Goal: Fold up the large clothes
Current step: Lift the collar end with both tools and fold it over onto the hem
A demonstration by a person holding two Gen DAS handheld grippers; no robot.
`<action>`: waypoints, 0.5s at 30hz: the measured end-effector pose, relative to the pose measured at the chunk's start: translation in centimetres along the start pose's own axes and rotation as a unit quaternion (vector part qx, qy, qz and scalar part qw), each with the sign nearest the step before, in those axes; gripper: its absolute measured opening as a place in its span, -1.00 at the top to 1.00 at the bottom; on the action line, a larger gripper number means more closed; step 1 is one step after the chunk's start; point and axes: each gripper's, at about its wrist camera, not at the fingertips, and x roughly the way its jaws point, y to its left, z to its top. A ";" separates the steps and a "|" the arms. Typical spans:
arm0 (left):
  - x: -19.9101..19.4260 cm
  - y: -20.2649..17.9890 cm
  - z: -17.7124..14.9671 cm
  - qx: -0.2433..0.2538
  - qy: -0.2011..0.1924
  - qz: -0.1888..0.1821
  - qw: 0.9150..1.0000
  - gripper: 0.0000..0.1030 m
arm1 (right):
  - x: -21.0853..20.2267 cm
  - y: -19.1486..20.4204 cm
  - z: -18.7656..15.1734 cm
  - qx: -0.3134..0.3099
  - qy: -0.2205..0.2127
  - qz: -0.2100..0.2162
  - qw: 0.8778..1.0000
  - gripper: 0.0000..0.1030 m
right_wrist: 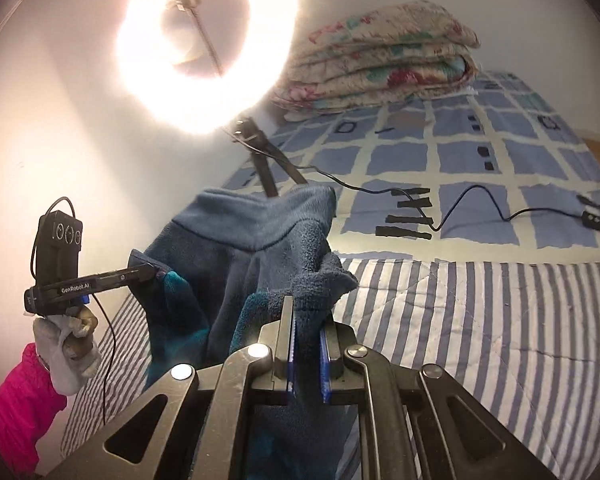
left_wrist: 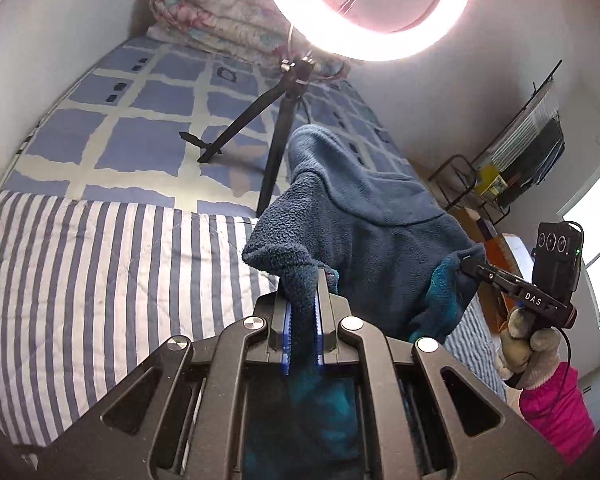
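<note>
Closest to me, my left gripper [left_wrist: 302, 308] is clamped on a bunched corner of the blue fleece [left_wrist: 372, 216], and my right gripper [right_wrist: 308, 320] is pinched on another corner, so the fleece hangs between the two above the striped quilt [left_wrist: 80, 272] on the bed.

Both bites look thin, just a wad of edge between the blue pads [left_wrist: 287, 332], so a quick tug could let one corner slip and dump the whole thing in a heap.

Further out, the tripod [left_wrist: 276, 152] holding the ring light [left_wrist: 364, 12] stands right behind the fleece on the checked sheet [left_wrist: 140, 128]. Its cable [right_wrist: 460, 204] snakes across there too. If I swing the fabric forward to lay it flat, it could snag a leg and tip the light. The folded floral blanket [right_wrist: 380, 56] at the far end is well clear.
</note>
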 end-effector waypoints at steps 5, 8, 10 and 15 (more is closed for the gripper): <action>-3.7 -2.3 -2.0 0.016 -0.006 -0.003 1.000 0.89 | -3.3 2.3 -1.4 -0.009 -0.008 -0.001 1.000 0.87; -5.9 -3.1 -3.6 0.008 -0.006 -0.010 1.000 0.89 | -5.0 3.5 -2.7 -0.012 -0.006 0.000 1.000 0.87; -7.1 -3.7 -4.6 0.012 -0.008 -0.011 1.000 0.89 | -6.3 4.3 -3.6 -0.016 -0.005 0.001 1.000 0.87; -9.8 -5.6 -8.1 0.027 -0.004 -0.015 1.000 0.89 | -9.3 5.4 -6.4 -0.020 -0.002 -0.004 1.000 0.87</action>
